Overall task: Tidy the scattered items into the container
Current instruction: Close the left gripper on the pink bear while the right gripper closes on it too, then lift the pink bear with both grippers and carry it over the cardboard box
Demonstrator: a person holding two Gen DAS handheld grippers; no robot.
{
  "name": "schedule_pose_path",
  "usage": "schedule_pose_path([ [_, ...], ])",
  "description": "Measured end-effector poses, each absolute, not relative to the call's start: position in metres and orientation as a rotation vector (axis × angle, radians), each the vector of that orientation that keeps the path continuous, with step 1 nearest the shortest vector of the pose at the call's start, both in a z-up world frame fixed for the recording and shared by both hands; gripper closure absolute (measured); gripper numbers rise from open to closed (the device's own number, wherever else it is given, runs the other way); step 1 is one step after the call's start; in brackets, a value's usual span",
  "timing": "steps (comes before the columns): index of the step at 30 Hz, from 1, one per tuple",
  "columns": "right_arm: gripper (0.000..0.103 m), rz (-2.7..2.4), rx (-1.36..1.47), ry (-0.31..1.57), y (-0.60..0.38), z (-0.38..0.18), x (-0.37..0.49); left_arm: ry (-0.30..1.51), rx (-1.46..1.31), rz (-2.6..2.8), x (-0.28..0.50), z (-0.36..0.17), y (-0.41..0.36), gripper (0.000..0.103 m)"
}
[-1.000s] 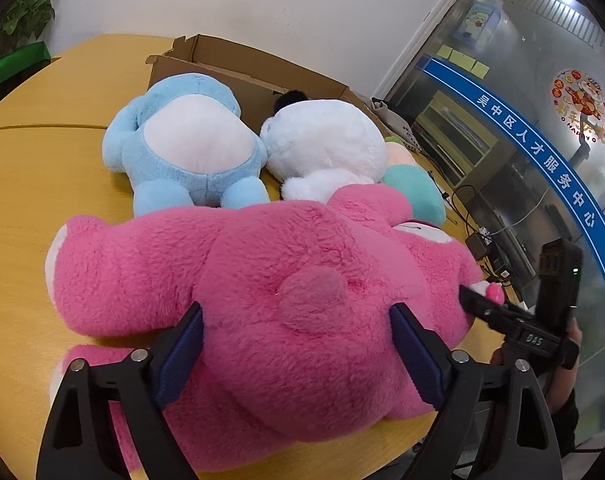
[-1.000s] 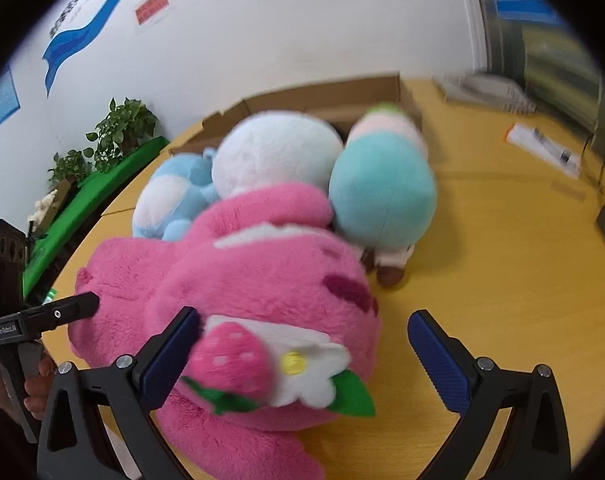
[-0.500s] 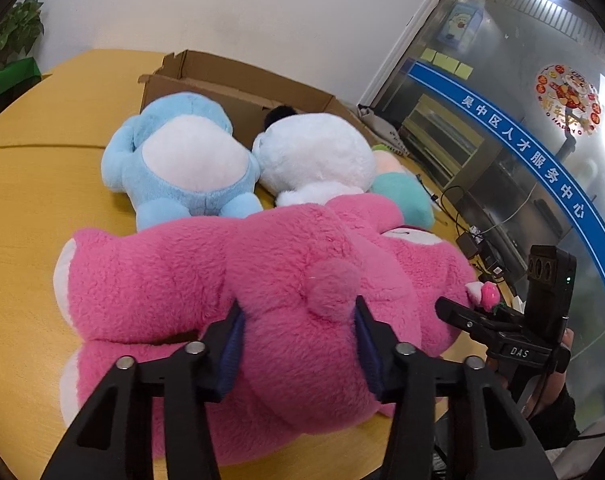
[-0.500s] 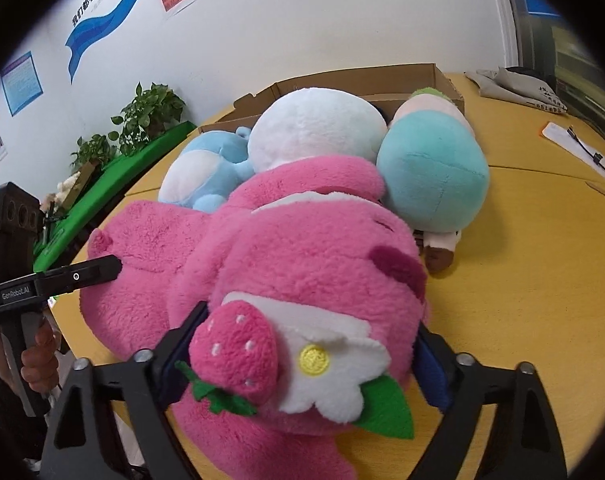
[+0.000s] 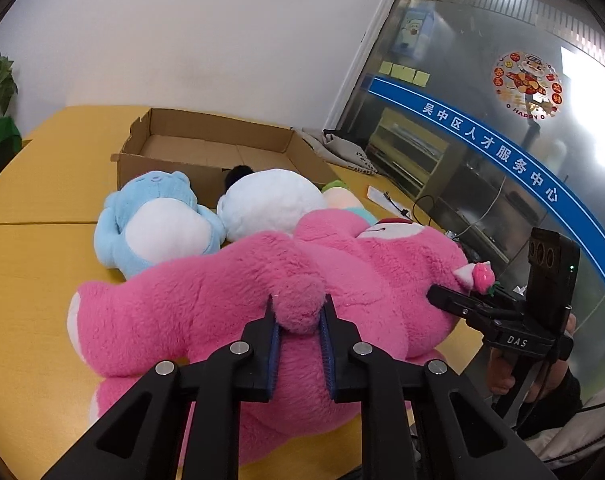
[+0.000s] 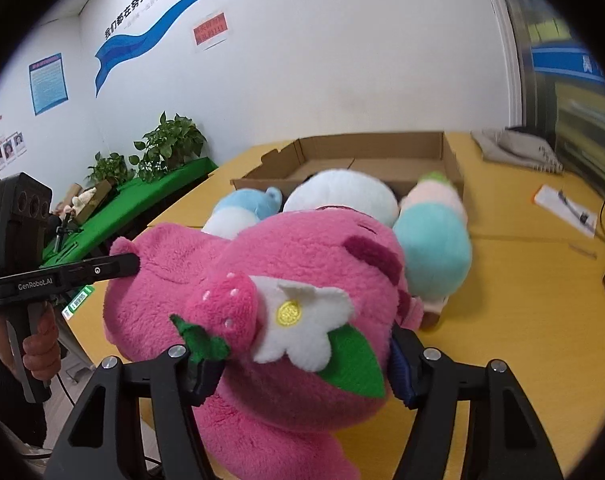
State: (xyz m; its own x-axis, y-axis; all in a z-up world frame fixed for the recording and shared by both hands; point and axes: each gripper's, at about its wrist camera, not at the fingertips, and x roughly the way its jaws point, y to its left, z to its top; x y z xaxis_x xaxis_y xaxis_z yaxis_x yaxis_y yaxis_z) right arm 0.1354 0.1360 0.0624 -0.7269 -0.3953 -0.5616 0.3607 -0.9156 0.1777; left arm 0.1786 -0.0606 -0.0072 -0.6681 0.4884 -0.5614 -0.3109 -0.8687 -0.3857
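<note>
Everything here sits relative to the big pink plush bear [image 5: 230, 312], which lies across the near edge of the yellow table [image 5: 34, 200]. Off to its far left is the blue plush [image 5: 158, 216], belly up, touching the bear's back. Behind that, the open cardboard box [image 5: 210, 148] stands with nothing visible inside it, so the bear is not in the container yet. Next along, a white plush [image 5: 270, 200] leans on the bear, and beyond the bear's head, seen from the right wrist view, a teal-and-pink plush [image 6: 434, 248] sits just beside it.

The left gripper [image 5: 298, 320] has just been closing and its blue pads now pinch the bear's little round tail. The right gripper [image 6: 302, 372] has been closing too, with its jaws pressed into both sides of the bear's head, right under the strawberry [image 6: 226, 304] and white flower [image 6: 298, 328] decoration. Far right, some papers [image 6: 566, 208] lie on the table, well apart from the bear.
</note>
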Motion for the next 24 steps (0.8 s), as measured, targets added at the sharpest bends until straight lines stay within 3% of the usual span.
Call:
schedule_pose_path([
  [3,0.035,-2.558,0.964,-0.106,0.139,0.043,0.116,-0.397,-1.051,2.475,0.162,-0.036,-0.064,0.086],
  [5,0.024,-2.530,1.061,-0.168,0.142,0.016,0.105,-0.436,-1.098,2.445,0.156,-0.057,-0.064,0.084],
  [7,0.006,-2.527,1.127,-0.247,0.150,-0.008,0.099,-0.439,-1.069,2.453,0.159,-0.059,-0.063,0.082],
  [9,0.000,-2.531,1.108,-0.313,0.159,-0.012,0.098,-0.420,-1.044,2.462,0.162,-0.056,-0.063,0.070],
  [12,0.000,-2.525,1.063,-0.275,0.160,-0.008,0.095,-0.414,-1.023,2.449,0.162,-0.054,-0.062,0.051],
  [16,0.005,-2.494,1.047,-0.255,0.151,-0.012,0.089,-0.397,-1.003,2.482,0.166,-0.049,-0.059,0.039],
  [20,0.006,-2.481,1.035,-0.251,0.154,-0.012,0.091,-0.371,-0.939,2.616,0.181,-0.038,-0.068,0.000],
  [24,0.001,-2.458,1.059,-0.293,0.156,-0.015,0.088,-0.437,-1.003,2.589,0.172,-0.052,-0.076,0.000],
])
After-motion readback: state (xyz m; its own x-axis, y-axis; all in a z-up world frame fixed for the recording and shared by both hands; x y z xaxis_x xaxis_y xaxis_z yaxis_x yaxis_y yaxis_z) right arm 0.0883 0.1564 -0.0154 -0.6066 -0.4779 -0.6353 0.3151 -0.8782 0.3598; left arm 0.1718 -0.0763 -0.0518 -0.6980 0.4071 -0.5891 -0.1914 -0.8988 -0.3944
